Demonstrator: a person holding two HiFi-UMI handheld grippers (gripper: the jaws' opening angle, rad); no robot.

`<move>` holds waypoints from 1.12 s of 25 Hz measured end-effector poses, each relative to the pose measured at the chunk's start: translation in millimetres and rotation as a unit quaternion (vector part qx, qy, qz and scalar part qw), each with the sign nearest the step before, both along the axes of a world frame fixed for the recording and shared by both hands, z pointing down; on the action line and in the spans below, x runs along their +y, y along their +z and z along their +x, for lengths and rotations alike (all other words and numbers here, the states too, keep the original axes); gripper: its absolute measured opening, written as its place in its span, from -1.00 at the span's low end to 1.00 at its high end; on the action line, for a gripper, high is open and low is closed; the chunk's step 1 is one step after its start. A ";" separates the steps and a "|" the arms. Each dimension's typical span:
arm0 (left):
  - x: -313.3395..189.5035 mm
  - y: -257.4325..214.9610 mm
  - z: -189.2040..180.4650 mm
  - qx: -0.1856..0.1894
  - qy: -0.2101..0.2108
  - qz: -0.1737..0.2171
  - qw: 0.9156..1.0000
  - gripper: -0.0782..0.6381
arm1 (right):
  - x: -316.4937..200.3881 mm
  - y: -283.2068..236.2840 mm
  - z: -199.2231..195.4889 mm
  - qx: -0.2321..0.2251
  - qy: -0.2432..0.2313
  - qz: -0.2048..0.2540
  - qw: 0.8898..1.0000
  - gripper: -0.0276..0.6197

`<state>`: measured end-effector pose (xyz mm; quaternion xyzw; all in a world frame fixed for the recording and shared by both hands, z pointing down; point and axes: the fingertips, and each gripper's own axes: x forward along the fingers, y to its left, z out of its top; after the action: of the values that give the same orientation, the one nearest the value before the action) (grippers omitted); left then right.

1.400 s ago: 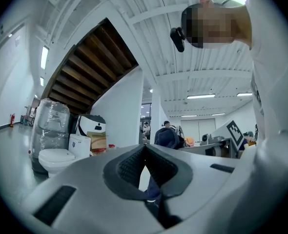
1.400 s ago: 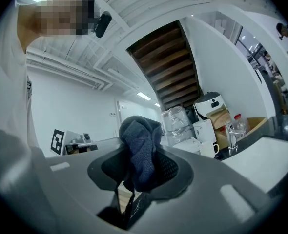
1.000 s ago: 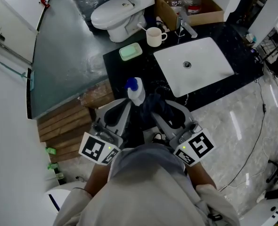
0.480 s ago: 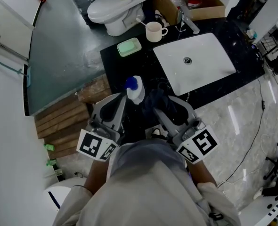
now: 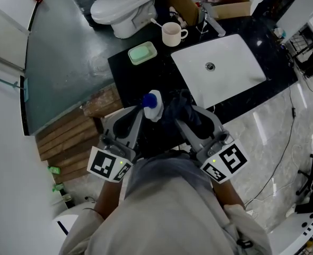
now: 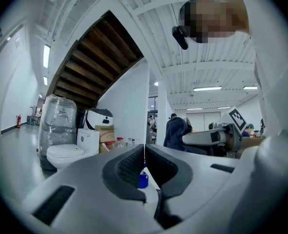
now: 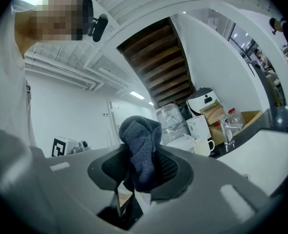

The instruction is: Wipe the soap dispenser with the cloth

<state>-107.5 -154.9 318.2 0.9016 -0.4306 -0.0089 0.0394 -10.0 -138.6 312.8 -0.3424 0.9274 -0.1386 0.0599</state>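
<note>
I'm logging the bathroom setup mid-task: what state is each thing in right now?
left gripper: shut on the soap dispenser
soap dispenser: held, tilted, blue pump on top
right gripper: shut on the cloth
cloth: bunched, clamped between the jaws
toilet: lid down
cup: upright on the counter
sink: empty
cardboard box: open

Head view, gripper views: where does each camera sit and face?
Head view: on head, steeply down at sink; shows shirt, left hand-held gripper, right hand-held gripper.
Left gripper view: level along its jaws toward toilet; shirt at right.
Right gripper view: along jaws holding cloth, toward mug; shirt at left.
Shared: head and left views show the toilet.
</note>
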 end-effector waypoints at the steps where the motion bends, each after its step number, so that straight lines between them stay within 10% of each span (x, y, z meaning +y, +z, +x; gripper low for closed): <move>1: -2.3 0.2 -1.2 0.002 0.003 -0.001 1.000 -0.76 | -3.3 -0.1 -0.1 0.000 0.003 -0.001 1.000 -0.58; 28: -15.6 50.9 6.1 -0.034 0.071 -0.052 0.996 -0.34 | -18.7 23.9 0.9 0.004 0.036 -0.048 0.998 -0.58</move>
<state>-101.4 -170.5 369.0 0.9266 -0.3662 0.0466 0.0720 -9.1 -157.2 336.7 -0.3785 0.9070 -0.1793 0.0444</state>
